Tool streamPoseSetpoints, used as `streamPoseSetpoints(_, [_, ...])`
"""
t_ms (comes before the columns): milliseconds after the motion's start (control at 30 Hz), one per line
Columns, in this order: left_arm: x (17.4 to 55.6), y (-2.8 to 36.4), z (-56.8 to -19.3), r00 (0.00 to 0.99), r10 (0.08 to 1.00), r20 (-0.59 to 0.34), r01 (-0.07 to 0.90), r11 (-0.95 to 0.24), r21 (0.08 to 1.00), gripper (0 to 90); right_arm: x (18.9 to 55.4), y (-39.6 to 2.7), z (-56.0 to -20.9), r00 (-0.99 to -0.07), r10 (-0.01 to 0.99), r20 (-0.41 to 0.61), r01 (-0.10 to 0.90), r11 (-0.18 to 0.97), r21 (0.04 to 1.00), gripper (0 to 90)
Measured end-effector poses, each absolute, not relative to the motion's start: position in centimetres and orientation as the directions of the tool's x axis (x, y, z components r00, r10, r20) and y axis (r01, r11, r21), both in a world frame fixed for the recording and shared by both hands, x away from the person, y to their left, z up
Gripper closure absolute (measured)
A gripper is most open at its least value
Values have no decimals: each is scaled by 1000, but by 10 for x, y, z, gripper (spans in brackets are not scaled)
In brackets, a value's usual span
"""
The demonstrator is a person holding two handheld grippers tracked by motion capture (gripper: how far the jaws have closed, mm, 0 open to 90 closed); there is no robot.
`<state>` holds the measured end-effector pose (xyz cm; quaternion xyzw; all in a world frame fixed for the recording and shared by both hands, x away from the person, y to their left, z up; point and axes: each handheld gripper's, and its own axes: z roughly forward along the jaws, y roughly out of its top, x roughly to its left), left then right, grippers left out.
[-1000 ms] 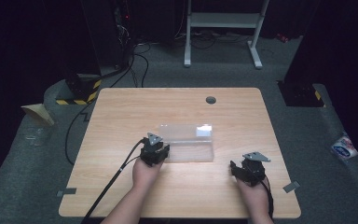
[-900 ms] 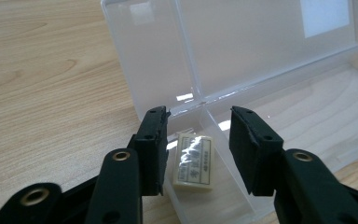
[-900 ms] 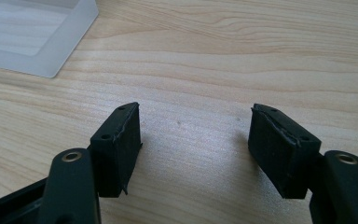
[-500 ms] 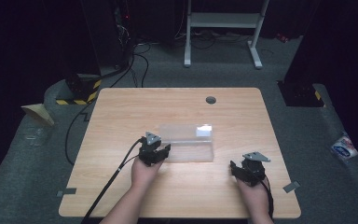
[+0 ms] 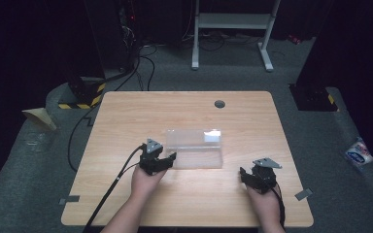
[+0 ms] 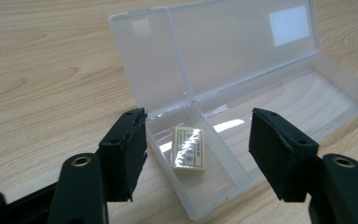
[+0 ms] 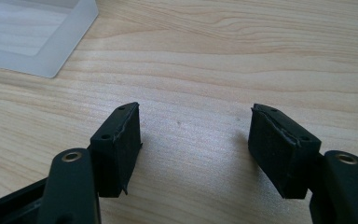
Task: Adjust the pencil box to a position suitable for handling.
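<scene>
A clear plastic box [image 5: 194, 154] lies in the middle of the wooden table [image 5: 126, 121], its lid [image 6: 233, 42] folded open and leaning back. A divider splits the box, and the small end compartment holds a pale eraser [image 6: 189, 149] with a printed label. My left gripper [image 5: 167, 159] stands open at the box's left end; in the left gripper view its jaws [image 6: 198, 135] flank that small compartment without touching the eraser. My right gripper [image 5: 246, 174] is open over bare wood to the right of the box, whose corner [image 7: 32, 35] lies just beyond its jaws [image 7: 196, 135].
A round cable hole [image 5: 219, 103] sits near the table's far edge. The left gripper's cable [image 5: 111, 187] trails off the front left of the table. On the floor lie black cables [image 5: 141, 63], a white frame [image 5: 233, 29] and a packet [image 5: 359, 153].
My left gripper has drawn back slightly from the box toward the person. The right gripper and the box have not moved.
</scene>
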<state>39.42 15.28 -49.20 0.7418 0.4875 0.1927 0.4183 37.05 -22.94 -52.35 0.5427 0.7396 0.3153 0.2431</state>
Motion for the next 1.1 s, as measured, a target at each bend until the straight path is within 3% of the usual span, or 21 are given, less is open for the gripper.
streamPoseSetpoints(733, [363, 221, -499, 452, 887, -96, 570, -204, 796, 201, 370, -229, -524, -292, 956, -18, 649, 212, 730, 340])
streamPoseSetpoints(1100, [333, 258, -526, 412, 911, 5, 611, -280, 741, 191, 370, -229, -524, -294, 956, -21, 648, 215, 731, 339])
